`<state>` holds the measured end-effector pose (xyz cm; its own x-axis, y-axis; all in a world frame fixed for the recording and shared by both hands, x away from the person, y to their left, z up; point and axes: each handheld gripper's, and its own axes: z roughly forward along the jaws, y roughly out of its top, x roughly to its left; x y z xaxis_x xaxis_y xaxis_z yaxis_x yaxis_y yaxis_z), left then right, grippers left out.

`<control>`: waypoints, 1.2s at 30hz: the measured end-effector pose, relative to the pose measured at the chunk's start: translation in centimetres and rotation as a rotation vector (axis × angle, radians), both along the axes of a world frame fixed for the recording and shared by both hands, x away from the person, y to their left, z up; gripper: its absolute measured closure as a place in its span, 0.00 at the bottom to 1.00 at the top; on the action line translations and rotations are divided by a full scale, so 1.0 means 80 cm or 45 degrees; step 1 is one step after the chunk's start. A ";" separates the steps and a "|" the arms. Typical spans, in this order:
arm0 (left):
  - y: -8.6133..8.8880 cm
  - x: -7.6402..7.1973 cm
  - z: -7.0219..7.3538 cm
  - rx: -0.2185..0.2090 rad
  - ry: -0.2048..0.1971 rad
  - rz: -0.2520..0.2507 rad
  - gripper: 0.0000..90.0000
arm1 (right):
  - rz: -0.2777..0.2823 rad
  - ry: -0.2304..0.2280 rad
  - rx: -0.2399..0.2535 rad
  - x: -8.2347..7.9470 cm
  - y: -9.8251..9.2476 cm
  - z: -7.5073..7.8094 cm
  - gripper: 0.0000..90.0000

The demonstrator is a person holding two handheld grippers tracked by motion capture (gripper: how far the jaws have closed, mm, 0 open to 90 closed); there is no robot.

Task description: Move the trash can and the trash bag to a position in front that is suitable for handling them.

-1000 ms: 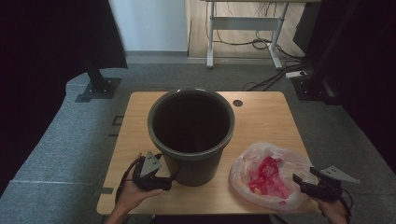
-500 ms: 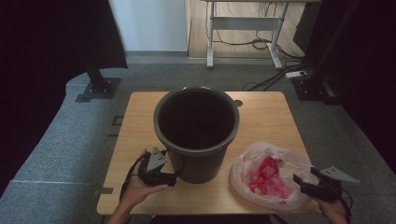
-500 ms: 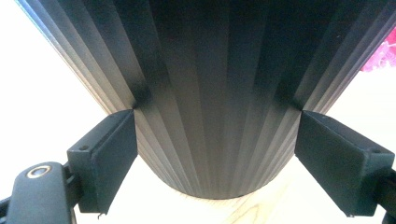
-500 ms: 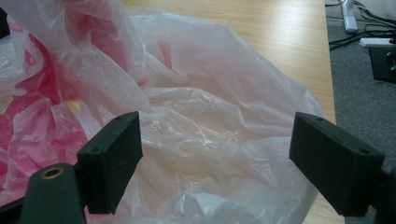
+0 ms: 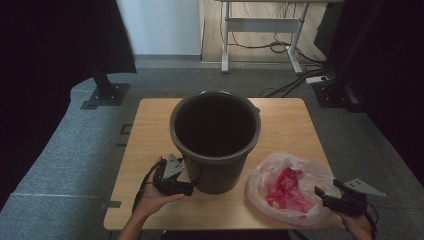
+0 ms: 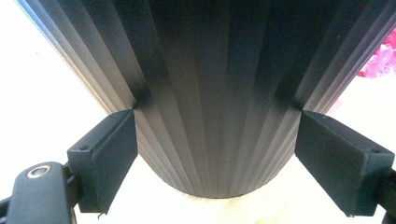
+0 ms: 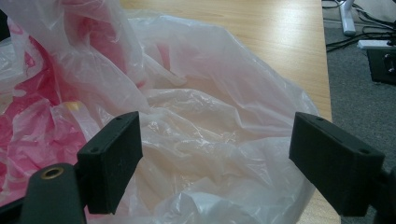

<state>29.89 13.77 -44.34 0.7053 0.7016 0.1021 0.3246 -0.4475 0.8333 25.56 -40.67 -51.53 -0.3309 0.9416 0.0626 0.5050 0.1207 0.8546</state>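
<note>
straddling bucket [image 6: 210,93] base, left gripper [image 6: 215,154] spread wide; right gripper [image 7: 215,158] wide apart over bag [image 7: 196,130].

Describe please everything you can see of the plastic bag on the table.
The plastic bag is thin, translucent and whitish, crumpled into a loose low heap with many shiny folds. Red-pink material shows through its film, bunched toward the side facing the bucket. It lies on the wooden table near the front right corner, beside the bucket. The right gripper is at its near edge, jaws open around a fold; whether they touch the film I cannot tell.
</note>
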 end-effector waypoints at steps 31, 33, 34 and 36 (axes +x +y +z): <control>-0.019 0.015 0.000 0.005 -0.002 -0.038 0.15 | -0.001 0.007 -0.005 0.000 -0.001 -0.003 0.19; -0.018 0.012 0.001 0.007 -0.008 -0.045 0.15 | -0.003 0.007 -0.002 0.000 -0.002 -0.003 0.19; -0.018 0.010 0.001 0.008 -0.009 -0.046 0.15 | -0.004 0.007 -0.002 0.000 -0.002 -0.003 0.19; -0.014 0.006 0.002 0.011 -0.011 -0.048 0.15 | -0.007 0.005 -0.002 0.000 -0.003 -0.002 0.19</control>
<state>30.41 12.67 -44.15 0.7301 0.6737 0.1143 0.3002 -0.4665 0.8320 25.53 -40.90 -51.72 -0.3254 0.9435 0.0626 0.5089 0.1190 0.8526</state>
